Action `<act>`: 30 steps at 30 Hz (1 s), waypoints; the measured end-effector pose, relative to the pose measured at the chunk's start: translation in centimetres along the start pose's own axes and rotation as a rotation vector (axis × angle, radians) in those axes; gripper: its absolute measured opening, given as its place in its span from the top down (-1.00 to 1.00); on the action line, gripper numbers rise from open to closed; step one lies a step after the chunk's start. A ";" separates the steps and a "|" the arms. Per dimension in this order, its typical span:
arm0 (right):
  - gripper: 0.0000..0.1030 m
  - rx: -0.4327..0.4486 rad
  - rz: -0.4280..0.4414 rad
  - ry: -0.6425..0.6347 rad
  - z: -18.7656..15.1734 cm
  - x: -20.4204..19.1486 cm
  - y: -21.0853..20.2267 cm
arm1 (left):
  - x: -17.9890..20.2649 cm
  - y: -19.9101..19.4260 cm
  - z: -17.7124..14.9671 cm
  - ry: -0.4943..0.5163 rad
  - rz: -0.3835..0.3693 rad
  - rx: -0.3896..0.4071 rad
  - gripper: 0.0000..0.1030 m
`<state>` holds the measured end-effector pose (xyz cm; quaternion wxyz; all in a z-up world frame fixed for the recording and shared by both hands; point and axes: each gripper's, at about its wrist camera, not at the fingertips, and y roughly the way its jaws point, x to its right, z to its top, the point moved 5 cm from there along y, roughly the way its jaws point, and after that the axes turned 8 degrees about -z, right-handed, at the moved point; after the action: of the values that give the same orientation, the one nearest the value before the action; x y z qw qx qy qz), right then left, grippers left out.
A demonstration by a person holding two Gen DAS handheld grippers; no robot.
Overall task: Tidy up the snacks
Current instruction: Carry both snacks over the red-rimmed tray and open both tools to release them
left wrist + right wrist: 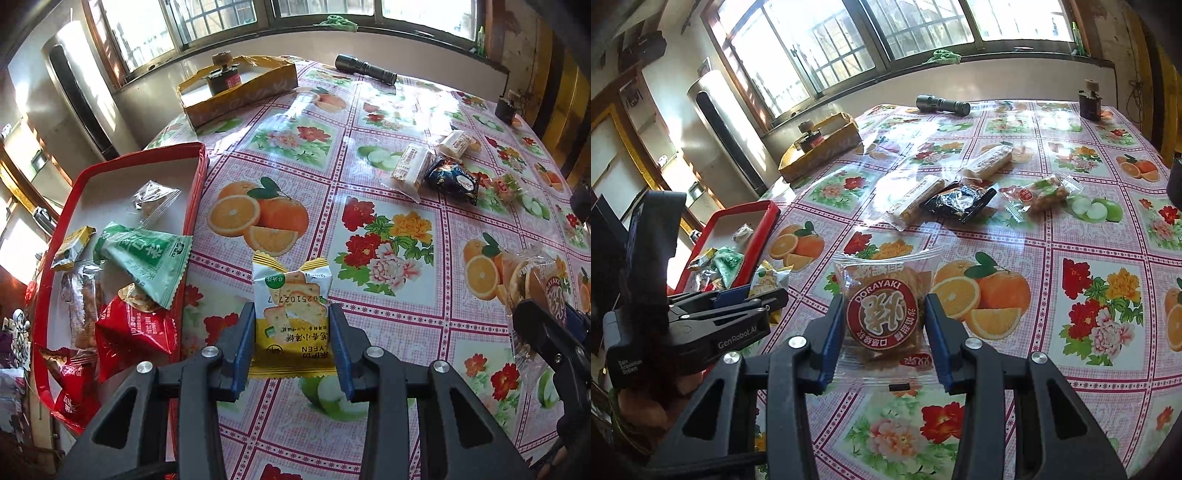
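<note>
At the far left a red tray (pixel 195 184) already held several snack packets, among them a green sachet (pixel 144 254) and a red one (pixel 136 332). Just right of its rim, the left gripper (pixel 291 328) was clamped on a yellow cracker packet (pixel 291 306), held upright between the blue pads above the table. Further right, the right gripper (pixel 886 332) pinched a clear-wrapped dorayaki cake (pixel 882 317) by its sides. Beyond lay loose snacks, including a dark packet (pixel 956 201), on the floral, fruit-printed tablecloth (pixel 1052 240). A black flashlight (pixel 942 104) and a yellow box (pixel 820 151) sat near the barred windows (pixel 849 48).
</note>
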<state>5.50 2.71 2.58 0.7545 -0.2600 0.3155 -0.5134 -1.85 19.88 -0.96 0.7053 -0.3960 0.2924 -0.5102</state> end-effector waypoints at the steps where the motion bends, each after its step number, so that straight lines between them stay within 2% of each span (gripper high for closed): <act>1: 0.14 0.001 0.005 0.000 -0.1 -0.2 -0.2 | -0.1 -0.2 -0.2 0.001 0.005 0.004 0.27; 10: 0.14 0.023 0.046 -0.027 -0.4 -2.4 -1.4 | -1.4 -2.2 -1.3 0.007 0.058 0.061 0.27; 30: 0.14 0.016 0.084 -0.094 -0.1 -6.1 -1.0 | -4.8 -4.6 -1.1 -0.052 0.059 0.126 0.27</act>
<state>3.14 8.15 4.47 0.7915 -0.2643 0.2862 -0.4709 -6.47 23.41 2.45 0.7509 -0.3550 0.2531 -0.4960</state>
